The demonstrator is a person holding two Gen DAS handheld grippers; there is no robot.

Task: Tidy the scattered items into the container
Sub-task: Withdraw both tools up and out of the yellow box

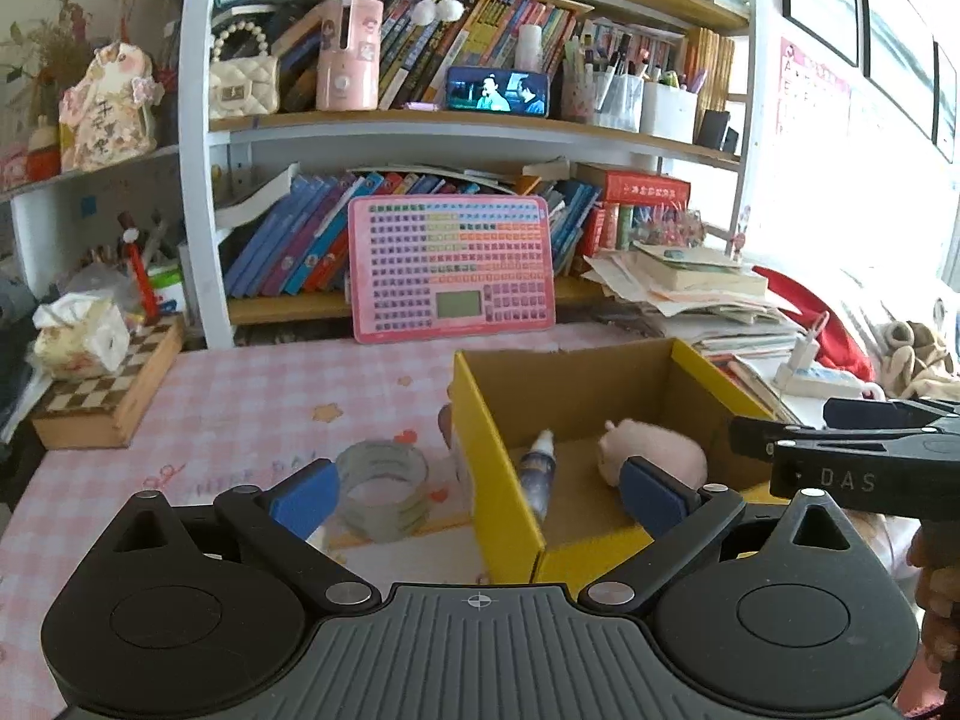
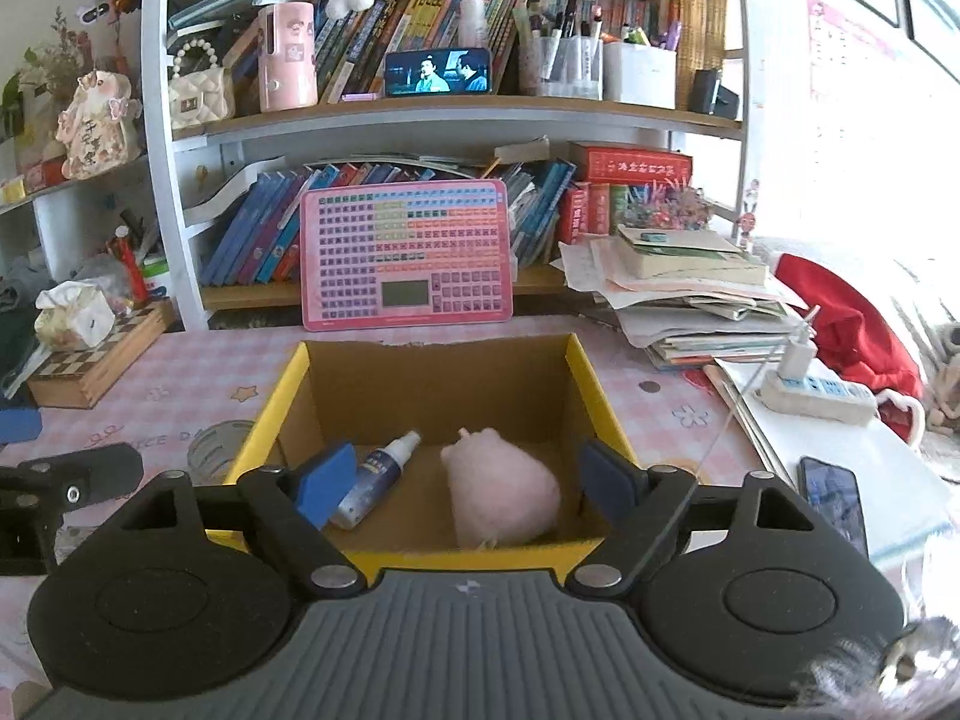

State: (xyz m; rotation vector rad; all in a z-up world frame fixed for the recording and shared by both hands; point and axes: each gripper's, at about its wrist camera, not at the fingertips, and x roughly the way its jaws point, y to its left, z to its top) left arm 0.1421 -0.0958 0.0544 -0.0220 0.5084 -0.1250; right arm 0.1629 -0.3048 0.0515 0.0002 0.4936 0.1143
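Box (image 1: pixel 510 462) sits on desk, yellow outside; left wrist view: left gripper (image 1: pixel 477 489) wide open, empty, straddling box's left wall. Tape (image 1: pixel 384 489) on cloth just beyond left finger, outside box. Bottle (image 1: pixel 538 468) & plush (image 1: pixel 651 450) inside.

Right wrist view: right gripper (image 2: pixel 462 489) wide, empty, above box (image 2: pixel 591 384) near edge; plush (image 2: pixel 501 489) between fingers, bottle (image 2: pixel 378 474) by left finger, tape (image 2: pixel 219 453) left of box.

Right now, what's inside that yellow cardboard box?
Inside the box lie a small spray bottle and a pink plush toy. The near wall hides the floor strip just behind it.
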